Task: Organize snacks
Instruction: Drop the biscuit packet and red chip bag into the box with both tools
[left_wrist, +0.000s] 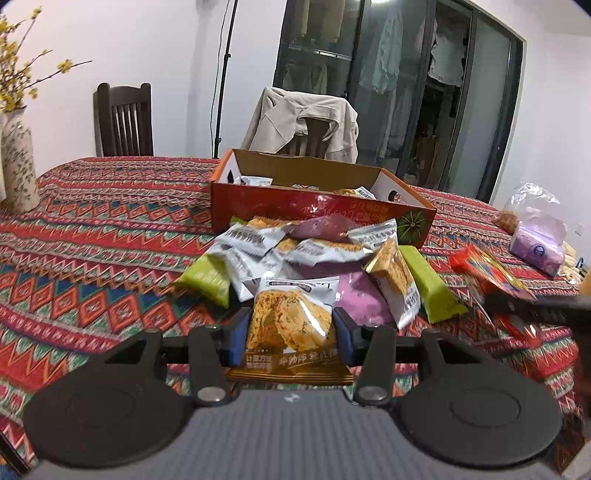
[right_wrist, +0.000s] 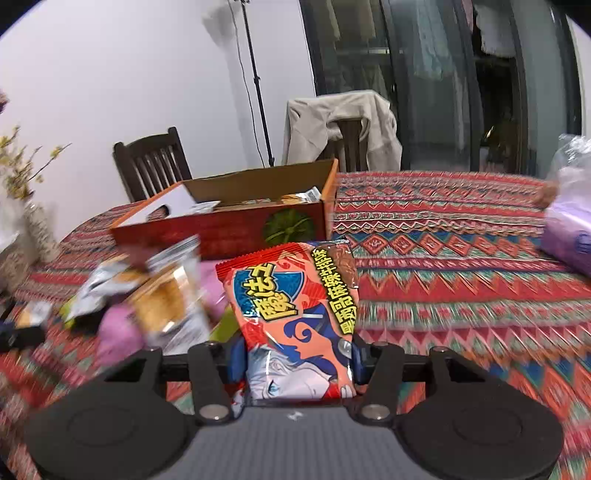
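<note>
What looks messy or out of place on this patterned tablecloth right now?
The loose pile of wrapped snack packets lies jumbled and overlapping on the tablecloth in front of the open orange cardboard box, not inside it. Only a few packets show in the box. Nothing looks torn or spilled.

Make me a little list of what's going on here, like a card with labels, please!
place: table with a patterned cloth
left gripper: shut on a cracker packet
right gripper: shut on a red snack packet
box: open, red cardboard, a few packets inside
pile: white, green and purple packets in front of the box
other things: vase with yellow flowers, chair with a jacket, plastic bag
</note>
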